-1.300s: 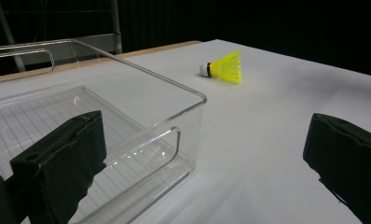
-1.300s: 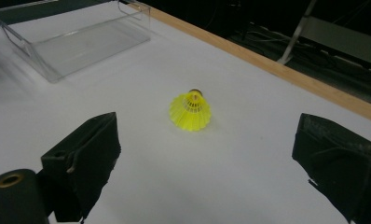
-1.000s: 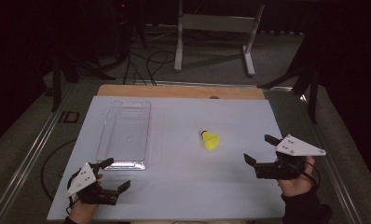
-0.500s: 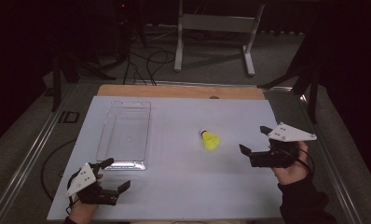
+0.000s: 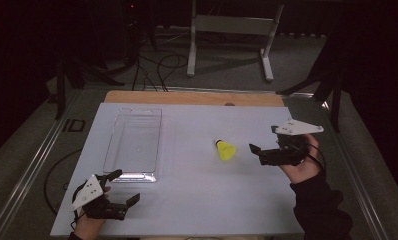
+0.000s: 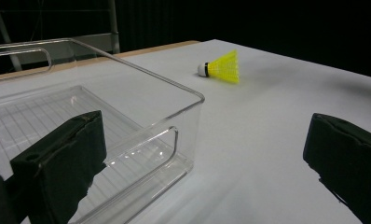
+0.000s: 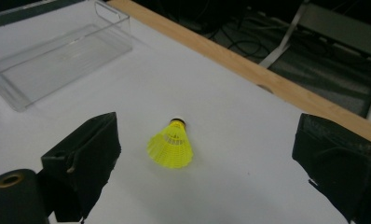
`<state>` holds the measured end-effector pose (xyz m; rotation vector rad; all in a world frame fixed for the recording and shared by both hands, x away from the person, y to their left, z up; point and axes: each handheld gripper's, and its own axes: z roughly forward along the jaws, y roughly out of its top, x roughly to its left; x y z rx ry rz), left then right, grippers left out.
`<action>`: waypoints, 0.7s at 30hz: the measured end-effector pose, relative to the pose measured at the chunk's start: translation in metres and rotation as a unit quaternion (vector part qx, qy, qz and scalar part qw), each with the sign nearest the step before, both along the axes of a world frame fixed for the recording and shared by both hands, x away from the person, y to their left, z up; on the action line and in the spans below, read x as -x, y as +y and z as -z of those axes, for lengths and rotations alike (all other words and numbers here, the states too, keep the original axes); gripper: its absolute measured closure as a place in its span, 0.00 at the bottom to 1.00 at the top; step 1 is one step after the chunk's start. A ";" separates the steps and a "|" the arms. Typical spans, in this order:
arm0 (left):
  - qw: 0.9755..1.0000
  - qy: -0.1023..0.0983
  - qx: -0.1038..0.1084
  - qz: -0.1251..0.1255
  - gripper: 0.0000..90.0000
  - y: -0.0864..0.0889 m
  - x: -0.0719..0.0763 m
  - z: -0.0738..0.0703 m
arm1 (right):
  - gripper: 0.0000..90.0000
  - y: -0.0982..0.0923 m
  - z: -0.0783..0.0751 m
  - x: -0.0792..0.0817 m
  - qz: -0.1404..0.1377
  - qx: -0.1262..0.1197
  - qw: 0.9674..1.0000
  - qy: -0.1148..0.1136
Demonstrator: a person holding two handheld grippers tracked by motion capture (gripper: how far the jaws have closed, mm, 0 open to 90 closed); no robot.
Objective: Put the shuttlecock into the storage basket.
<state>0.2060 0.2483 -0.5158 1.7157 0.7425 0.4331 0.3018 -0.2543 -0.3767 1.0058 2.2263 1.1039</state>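
A yellow shuttlecock (image 5: 226,150) with a white cork lies on its side on the white table (image 5: 197,200), right of centre. My right gripper (image 5: 263,139) is open just to its right, with the jaws pointing at it. In the right gripper view the shuttlecock (image 7: 171,148) lies between and a little beyond the wide-apart jaws of the right gripper (image 7: 207,135). A clear plastic tray (image 5: 134,142) stands empty at the left. My left gripper (image 5: 126,186) is open by the tray's near end. From the left gripper (image 6: 207,135) the tray's corner (image 6: 188,95) is close and the shuttlecock (image 6: 223,66) lies farther off.
A wooden strip (image 5: 192,97) runs along the table's far edge. Beyond it stand a metal frame (image 5: 227,25) and cables (image 5: 157,62) on the floor. A metal rail (image 5: 32,170) borders the table on the left.
My right gripper has moved forward and left across the table, closing in on the shuttlecock. The left gripper, the tray and the shuttlecock have stayed where they were.
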 end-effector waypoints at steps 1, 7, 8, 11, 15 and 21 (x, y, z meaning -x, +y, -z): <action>1.000 0.000 0.000 0.000 0.00 0.000 0.000 0.000 | 0.09 0.001 0.001 -0.002 0.000 0.003 1.000 0.002; 1.000 0.001 0.001 0.001 0.00 0.000 0.000 0.000 | 0.09 0.009 0.012 -0.017 -0.007 0.008 1.000 0.028; 1.000 0.001 0.001 0.001 0.00 0.000 0.000 0.000 | 0.09 0.009 0.012 -0.017 -0.007 0.008 1.000 0.028; 1.000 0.002 0.001 0.001 0.00 0.000 0.000 0.000 | 0.09 0.012 0.019 -0.025 -0.010 0.011 0.999 0.043; 1.000 0.002 0.002 0.002 0.00 0.000 0.000 0.000 | 0.09 0.014 0.027 -0.032 -0.012 0.014 0.998 0.052; 1.000 0.002 0.002 0.003 0.00 0.000 0.000 0.000 | 0.09 0.018 0.040 -0.041 -0.014 0.027 0.997 0.068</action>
